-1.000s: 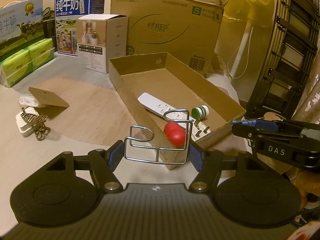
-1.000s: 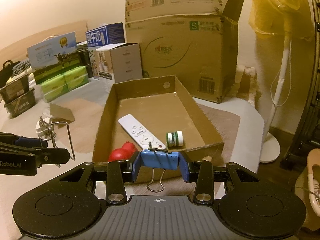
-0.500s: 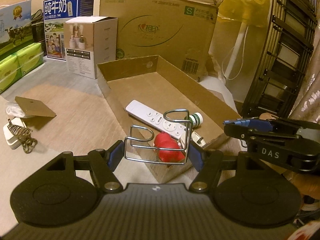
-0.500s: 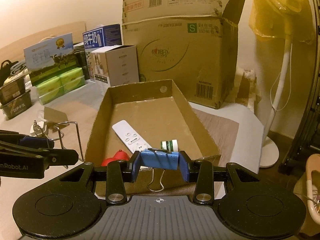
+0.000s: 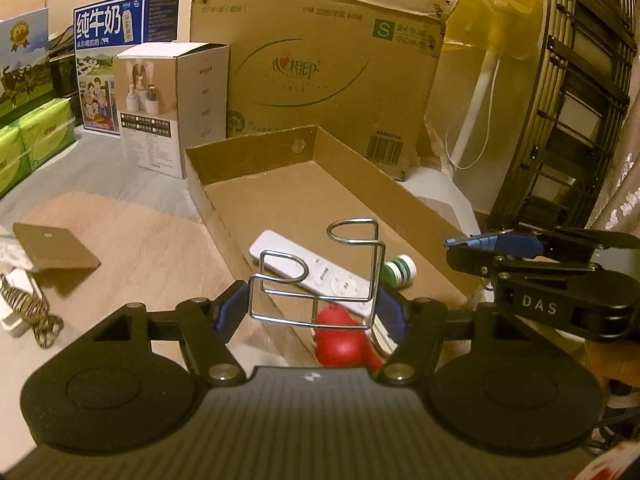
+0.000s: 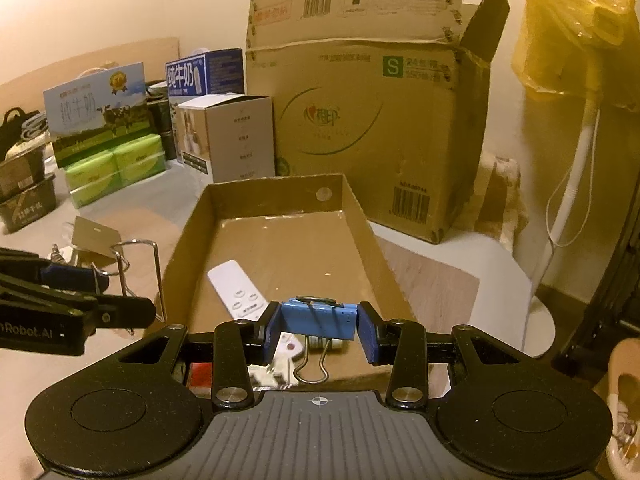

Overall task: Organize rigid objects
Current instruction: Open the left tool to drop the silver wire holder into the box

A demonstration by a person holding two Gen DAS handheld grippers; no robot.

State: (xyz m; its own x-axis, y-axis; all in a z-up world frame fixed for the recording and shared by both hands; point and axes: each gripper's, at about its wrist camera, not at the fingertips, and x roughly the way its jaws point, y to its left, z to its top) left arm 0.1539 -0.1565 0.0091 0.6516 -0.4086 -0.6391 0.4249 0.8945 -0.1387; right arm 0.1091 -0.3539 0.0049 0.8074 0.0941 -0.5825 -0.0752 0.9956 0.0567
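Left gripper (image 5: 312,306) clamped on a wire rack (image 5: 320,276), held upright over the near left wall of the tray (image 5: 424,216). Right gripper (image 6: 318,326) closed on a blue clip (image 6: 316,318), its wire handle dangling, poised above the tray's near end.

Compared with a second ago: both grippers advanced toward 12 o'clock, the tray grown larger in each view. In the left view, rack shifted from beside the tray wall to partly over the interior, now overlapping the remote (image 5: 316,268) and the red object (image 5: 344,344). In the right view, clip carried past the near wall, hiding most of the small green-and-white bottle (image 5: 398,270).

Meaning for the task: both loads nearly at the drop zone, transport about finished, release likely next. Open floor lies at 12 o'clock, beyond the remote. Worth watching: rack feet landing on the remote or the red object and tipping. On the surface at 9 o'clock, a charger (image 5: 16,304) and card (image 5: 54,246) not yet collected.
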